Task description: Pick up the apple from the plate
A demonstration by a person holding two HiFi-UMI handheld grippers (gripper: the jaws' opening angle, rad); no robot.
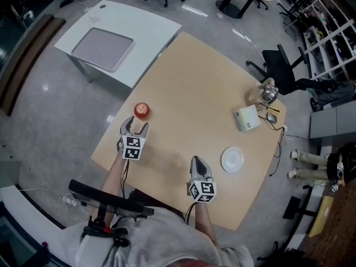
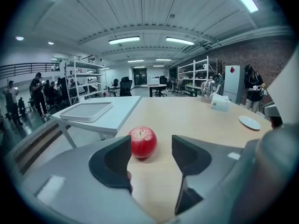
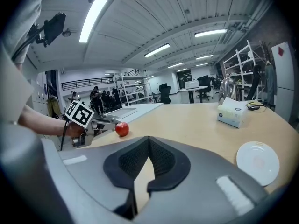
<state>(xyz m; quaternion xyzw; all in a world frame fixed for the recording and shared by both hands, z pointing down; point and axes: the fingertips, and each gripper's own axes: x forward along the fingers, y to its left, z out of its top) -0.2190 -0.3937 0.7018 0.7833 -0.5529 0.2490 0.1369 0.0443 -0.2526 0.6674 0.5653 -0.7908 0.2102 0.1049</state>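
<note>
Tan table point(image 1: 183, 93) holds the red apple point(image 1: 142, 110) near its edge, away from the plate point(image 1: 232, 159). Left gripper point(image 1: 136, 125) gapes wide just behind it. Right gripper point(image 1: 198, 161) is pinched together, empty. A bump may roll the apple off.

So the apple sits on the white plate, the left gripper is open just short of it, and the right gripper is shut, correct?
Not quite: the apple sits on the bare table, not the white plate, which lies empty by the right gripper, as the head view shows. The left gripper is indeed open just short of the apple, the right shut.
</note>
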